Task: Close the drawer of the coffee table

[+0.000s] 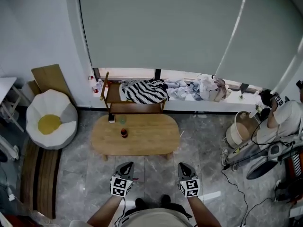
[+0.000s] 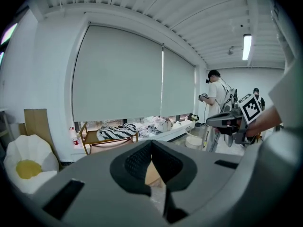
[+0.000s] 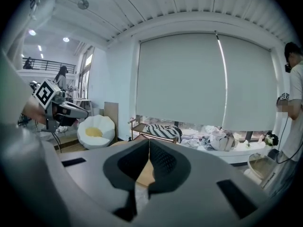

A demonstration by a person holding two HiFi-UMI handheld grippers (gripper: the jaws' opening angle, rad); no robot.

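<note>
Nearest, the left gripper [image 1: 126,165] and right gripper [image 1: 184,166] hang side by side, each with its jaws pressed together on nothing. Just ahead of both, apart from them, stands the oval wooden coffee table [image 1: 147,141], with a small bottle [image 1: 124,133] on top; its drawer cannot be made out. Beyond it, a wooden shelf [image 1: 137,108] carries a striped cloth [image 1: 144,91].
</note>
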